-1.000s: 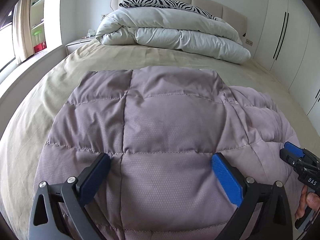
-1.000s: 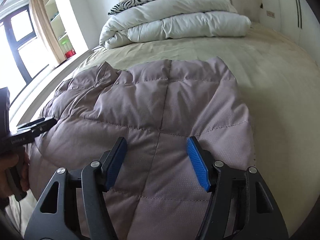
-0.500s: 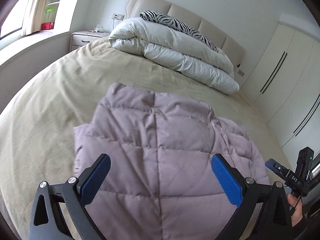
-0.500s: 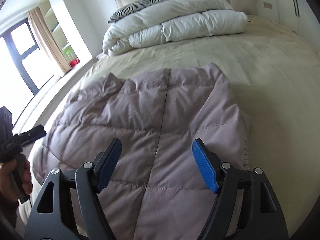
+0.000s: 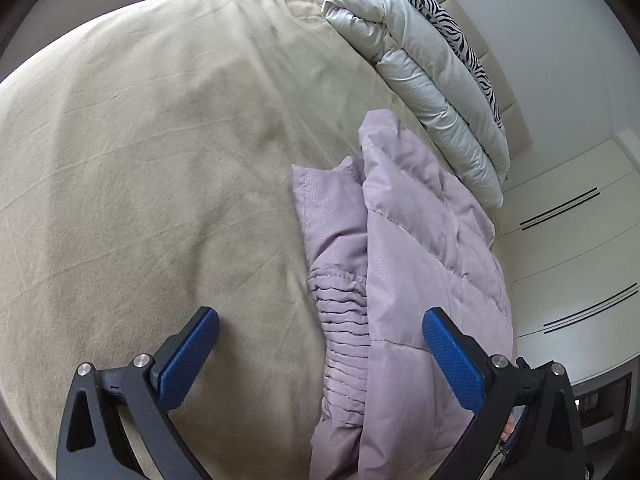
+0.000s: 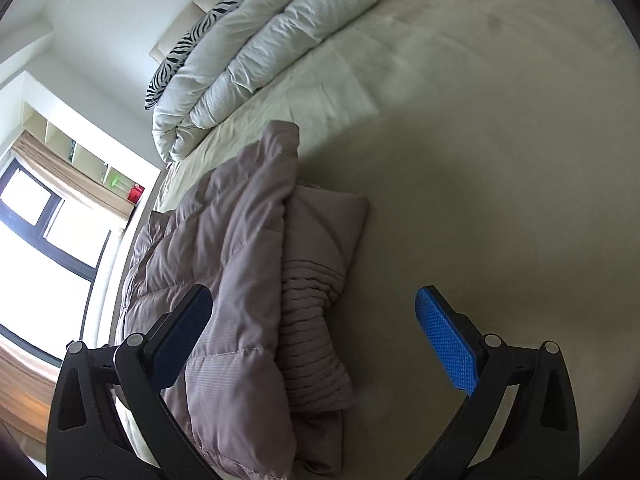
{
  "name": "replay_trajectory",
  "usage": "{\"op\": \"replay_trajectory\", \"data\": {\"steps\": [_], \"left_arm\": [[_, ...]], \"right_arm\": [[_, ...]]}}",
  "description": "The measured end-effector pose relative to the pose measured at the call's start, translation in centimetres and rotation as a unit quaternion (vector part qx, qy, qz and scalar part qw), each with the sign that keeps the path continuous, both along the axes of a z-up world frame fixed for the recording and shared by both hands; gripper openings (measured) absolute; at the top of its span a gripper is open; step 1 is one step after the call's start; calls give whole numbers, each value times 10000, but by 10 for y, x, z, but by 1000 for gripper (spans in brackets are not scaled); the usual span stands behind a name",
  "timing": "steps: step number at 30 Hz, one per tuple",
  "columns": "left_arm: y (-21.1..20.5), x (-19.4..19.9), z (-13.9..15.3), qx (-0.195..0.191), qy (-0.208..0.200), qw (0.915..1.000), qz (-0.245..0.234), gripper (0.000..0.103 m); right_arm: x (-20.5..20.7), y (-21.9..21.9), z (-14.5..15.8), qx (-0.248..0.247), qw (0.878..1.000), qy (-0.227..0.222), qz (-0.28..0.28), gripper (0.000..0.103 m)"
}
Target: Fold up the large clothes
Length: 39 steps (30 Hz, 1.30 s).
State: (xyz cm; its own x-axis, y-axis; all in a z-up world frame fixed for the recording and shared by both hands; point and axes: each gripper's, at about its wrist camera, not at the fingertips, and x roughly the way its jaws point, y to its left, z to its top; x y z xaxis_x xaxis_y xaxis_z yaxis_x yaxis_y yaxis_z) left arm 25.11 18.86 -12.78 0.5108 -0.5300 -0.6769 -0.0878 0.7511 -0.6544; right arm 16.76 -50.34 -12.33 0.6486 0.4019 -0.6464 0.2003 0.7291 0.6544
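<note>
A wide bed (image 5: pixel 140 140) under a tan sheet fills the left wrist view, with a rolled white duvet (image 5: pixel 432 92) and a zebra-striped pillow (image 5: pixel 460 36) at its head and white wardrobe doors (image 5: pixel 568 248) beyond. A second ago the mauve quilted jacket (image 5: pixel 420 240) was spread flat straight ahead of this camera; now it is seen off to the right as a narrow folded bundle, one ribbed cuff (image 5: pixel 344 320) tucked under the top layer. The left gripper (image 5: pixel 320 356) is held wide apart, nothing pinched; the fabric lies below, between its pads, not pressed.

In the right wrist view the same sheet runs to the duvet (image 6: pixel 260 52), with a window (image 6: pixel 36 232) at the left. The jacket (image 6: pixel 240 248), earlier centred and flat, is now seen at the left, doubled over. The right gripper (image 6: pixel 314 336) is opening, its jaws spread further than before, with the cuff below the gap but not clamped.

The fold is judged laid and released; a further fold may remain.
</note>
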Motion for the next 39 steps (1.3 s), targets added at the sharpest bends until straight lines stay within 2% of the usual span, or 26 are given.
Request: {"op": "replay_trajectory", "data": {"steps": [3, 6, 11, 13, 15, 17, 18, 19, 20, 23, 25, 26, 27, 29, 30, 32, 35, 39], "left_arm": [[-7, 12, 0, -365, 75, 9990, -245, 103], [-13, 27, -6, -459, 263, 9977, -429, 103], [-9, 43, -17, -982, 402, 9938, -328, 103], [-13, 47, -18, -922, 470, 9937, -419, 101], [-21, 50, -17, -635, 502, 9947, -628, 98], [-30, 53, -15, -463, 524, 9943, -800, 91], [-31, 54, -16, -497, 560, 9936, -842, 87], [-32, 56, -18, -633, 617, 9922, -878, 76], [-32, 57, -21, -755, 674, 9910, -874, 72], [-34, 59, -24, -729, 634, 9911, -916, 62], [-36, 58, -23, -717, 587, 9914, -919, 55], [-36, 57, -22, -708, 548, 9917, -919, 50], [-38, 56, -19, -678, 506, 9922, -919, 47], [-43, 56, -9, -569, 405, 9932, -927, 35], [-44, 54, -4, -520, 351, 9937, -931, 33], [-48, 51, 9, -426, 247, 9942, -957, 27], [-51, 41, 27, -342, 83, 9939, -1047, 24], [-49, 12, 48, -282, -135, 9933, -1116, 24]], "right_arm": [[8, 2, -17, 476, 9986, 51, 224, 103], [16, 6, -23, 696, 9968, -5, 396, 103], [36, 17, -28, 929, 9920, 163, 839, 103], [46, 25, -31, 797, 9912, 319, 1009, 103], [55, 34, -32, 716, 9900, 377, 1152, 103], [65, 46, -32, 631, 9889, 415, 1281, 103], [71, 54, -33, 556, 9881, 440, 1367, 103], [77, 62, -32, 444, 9872, 473, 1455, 103], [82, 70, -32, 321, 9864, 525, 1527, 103], [92, 86, -30, 36, 9850, 654, 1594, 102], [93, 90, -27, -45, 9847, 664, 1608, 93], [92, 93, -24, -56, 9846, 639, 1629, 84], [91, 95, -21, -102, 9847, 594, 1637, 81], [88, 101, -10, -297, 9849, 508, 1631, 67], [87, 106, -4, -412, 9849, 462, 1620, 64], [83, 113, 9, -609, 9849, 362, 1577, 50], [75, 121, 28, -802, 9849, 188, 1519, 41], [52, 135, 57, -944, 9835, -87, 1544, 37]]}}
